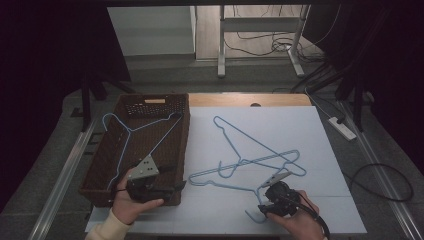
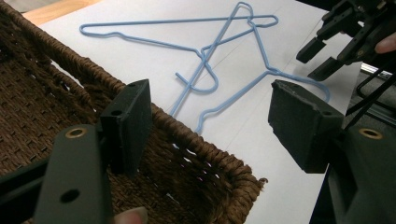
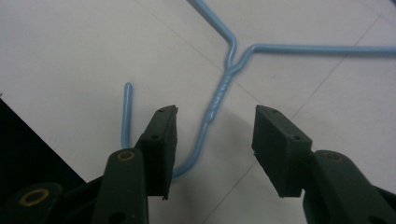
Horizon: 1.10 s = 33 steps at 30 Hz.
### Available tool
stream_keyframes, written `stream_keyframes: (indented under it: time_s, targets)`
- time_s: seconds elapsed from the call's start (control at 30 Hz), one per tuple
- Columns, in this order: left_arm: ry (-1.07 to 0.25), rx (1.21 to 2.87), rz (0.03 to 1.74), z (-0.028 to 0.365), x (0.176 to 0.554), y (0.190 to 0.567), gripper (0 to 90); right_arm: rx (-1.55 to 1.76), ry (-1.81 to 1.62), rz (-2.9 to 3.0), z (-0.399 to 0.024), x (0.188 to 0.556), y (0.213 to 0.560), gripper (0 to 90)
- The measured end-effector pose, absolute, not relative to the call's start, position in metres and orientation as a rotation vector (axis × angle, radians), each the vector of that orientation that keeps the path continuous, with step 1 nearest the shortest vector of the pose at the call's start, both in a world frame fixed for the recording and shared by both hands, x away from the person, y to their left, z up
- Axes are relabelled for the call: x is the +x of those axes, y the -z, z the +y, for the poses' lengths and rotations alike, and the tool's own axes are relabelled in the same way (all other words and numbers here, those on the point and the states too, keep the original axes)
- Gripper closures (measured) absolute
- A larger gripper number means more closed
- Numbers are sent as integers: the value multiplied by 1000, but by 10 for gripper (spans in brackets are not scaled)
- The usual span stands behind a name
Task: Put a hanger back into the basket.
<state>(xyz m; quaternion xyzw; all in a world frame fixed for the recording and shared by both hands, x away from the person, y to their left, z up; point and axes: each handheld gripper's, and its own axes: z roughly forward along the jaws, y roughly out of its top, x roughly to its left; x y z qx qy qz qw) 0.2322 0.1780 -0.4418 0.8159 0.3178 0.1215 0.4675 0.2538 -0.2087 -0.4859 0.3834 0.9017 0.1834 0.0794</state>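
From the high view we see three light-blue wire coat hangers: one lies inside the dark brown woven wicker basket (image 1: 102,165) at the left of the desk (image 1: 310,125), which is covered with white paper, and two lie crossed on the paper to the right of the basket. The basket hanger (image 1: 131,131) rests slanted, its hook over the far left rim. Of the two on the paper, the far hanger (image 1: 239,132) has its hook pointing away from us. The near hanger (image 1: 235,186) runs its hook down to the desk's near edge, by the right hand-held gripper (image 1: 272,200).

The right gripper view gives what the high view cannot: the near hanger's hook (image 3: 205,126) lies flat on the paper, its twisted neck between the two black jaws. The right hand-held gripper (image 3: 212,149) stands partly open, the hook's bend passing just under its left jaw, and we cannot tell whether that jaw touches the wire. It has hold of nothing.

The left gripper view looks across the basket's near right corner (image 2: 233,170) towards the two crossed hangers and the right hand-held gripper beyond. The left hand-held gripper (image 2: 210,121) has its jaws wide apart over the basket rim, with nothing between them. In the high view it sits above the basket's near end, held in the person's left hand (image 1: 131,202).
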Motion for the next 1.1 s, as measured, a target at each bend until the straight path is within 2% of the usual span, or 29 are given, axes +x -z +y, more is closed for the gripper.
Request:
stream_keyframes:
  time_s: [0.3, 0.33, 0.43, 0.47, 0.57, 0.7, 0.9, 1.1]
  targets:
    - [-298, 2001, 777, 178, 232, 442, 314, 1187, -430, 2692, -201, 248, 497, 617]
    - [-297, 2001, 778, 178, 232, 442, 314, 1201, -421, 2685, -199, 247, 497, 669]
    - [-298, 2002, 780, 178, 233, 442, 314, 1229, -417, 2676, -199, 246, 497, 722]
    - [-298, 2003, 780, 178, 232, 443, 314, 1278, -415, 2666, -200, 248, 496, 799]
    - [-297, 2005, 779, 177, 232, 443, 314, 1309, -415, 2657, -202, 249, 496, 846]
    - [-296, 2004, 779, 176, 232, 443, 314, 1357, -396, 2657, -202, 253, 495, 877]
    - [-303, 2010, 767, 172, 230, 441, 315, 1351, -395, 2693, -206, 258, 493, 879]
    - [-290, 2035, 735, 156, 226, 437, 315, 1328, -413, 2713, -212, 264, 474, 879]
